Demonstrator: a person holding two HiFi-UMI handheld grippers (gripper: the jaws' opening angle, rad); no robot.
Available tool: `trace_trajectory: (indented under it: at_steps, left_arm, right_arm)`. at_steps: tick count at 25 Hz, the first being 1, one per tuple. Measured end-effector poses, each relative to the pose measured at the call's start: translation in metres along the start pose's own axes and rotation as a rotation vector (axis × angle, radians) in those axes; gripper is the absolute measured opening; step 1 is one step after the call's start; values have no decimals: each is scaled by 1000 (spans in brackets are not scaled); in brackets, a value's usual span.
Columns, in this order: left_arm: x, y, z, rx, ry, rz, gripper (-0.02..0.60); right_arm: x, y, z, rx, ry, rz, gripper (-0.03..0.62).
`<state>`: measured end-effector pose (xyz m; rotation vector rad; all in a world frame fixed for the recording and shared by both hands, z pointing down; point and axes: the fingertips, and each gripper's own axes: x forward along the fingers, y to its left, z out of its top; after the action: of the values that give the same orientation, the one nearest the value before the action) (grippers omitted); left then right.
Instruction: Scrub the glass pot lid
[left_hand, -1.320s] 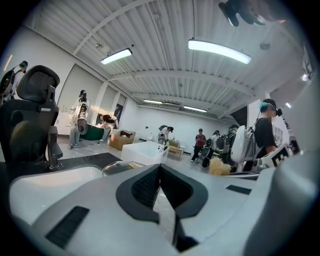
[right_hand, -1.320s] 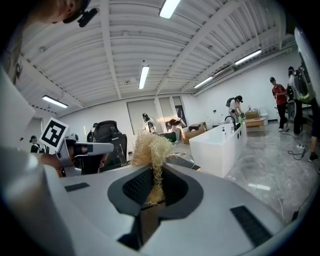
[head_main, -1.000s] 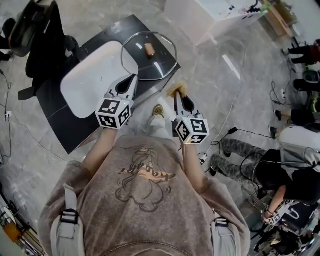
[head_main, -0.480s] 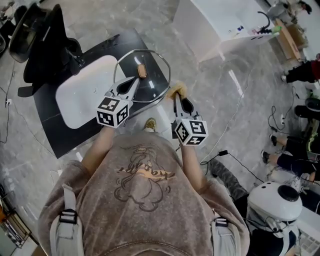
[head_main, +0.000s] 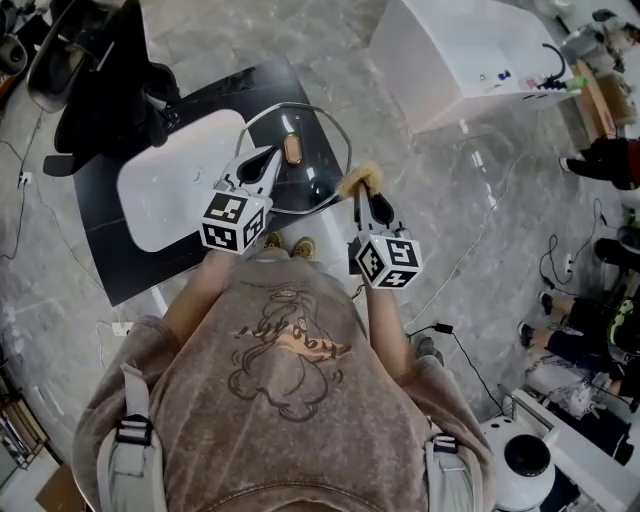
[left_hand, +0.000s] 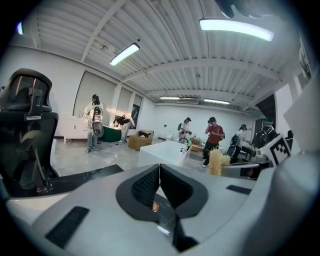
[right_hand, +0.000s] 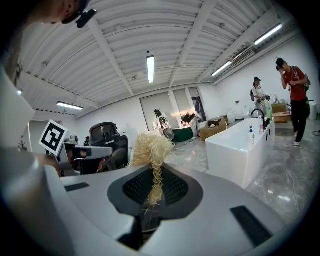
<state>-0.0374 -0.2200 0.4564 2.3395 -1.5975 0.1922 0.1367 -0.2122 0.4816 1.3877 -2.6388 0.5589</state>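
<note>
Although a line of cursive script runs across the drawing printed on the person's taupe fleece sweatshirt (head_main: 290, 400), it is too small to read. The only other marks are the black-and-white square patterns on the left marker cube (head_main: 234, 222) and the right marker cube (head_main: 388, 262).

The round glass pot lid (head_main: 318, 165) is clear, ringed by a thin bright metal rim, with a small oval brownish knob (head_main: 292, 150) at its middle. It shows over the right end of the glossy black slab counter (head_main: 130, 265), just beside the smooth white rounded-rectangle basin (head_main: 175, 185). Whether it touches the counter cannot be told.

The left tool (head_main: 270, 152) is clenched on the lid's near rim. In the left gripper view its ribbed black pads (left_hand: 145, 187) meet edge to edge at the left tool (left_hand: 159, 169), and the glass with its knob shows just below them.

The right tool (head_main: 361, 190) grasps a straw-coloured, coarse fibrous scrubber (head_main: 358, 180). In the right gripper view the scrubber's narrow stem is pinched between the pads at the right tool (right_hand: 156, 175), and its shaggy tuft (right_hand: 150, 147) fans out above. In the head view the tuft sits just beside the lid's right rim.

A black mesh office chair (head_main: 100, 60) stands beyond the counter, and a white rectangular block (head_main: 470, 50) stands on the polished grey marble floor (head_main: 450, 200).
</note>
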Motion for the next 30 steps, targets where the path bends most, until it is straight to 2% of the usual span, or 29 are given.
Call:
trace_trajectory:
  at_steps: [7,10,12,13,14,18,21,30]
  left_arm:
    - [22,6,2,-12,16,-32,36]
    - [32,9,3,-37,14,-57,165]
    - [37,15,6,-59,-13,-37,292]
    - [38,20,9,-63,-26,-16,329]
    - [39,24,12,-62,-33,3,340]
    - [52,36,23,-64,-22,34,340]
    - [68,41,20,-78,16,41,339]
    - [112,49,-54,-133,248,65,339]
  right_arm:
    - [16,-4,3,1,7,-18,41]
    - [23,-2,2,-1,7,-20,41]
    - [28,-2,3,-3,7,-21,41]
    - [30,-2,3,-3,7,-22,41]
    - [32,-2,4,-3,8,-23,41]
    - [38,-6,8,-8,7,-29,41]
    - [40,-11,8,-6,6,-39,41]
    - [48,-15,3,3,19,-44,41]
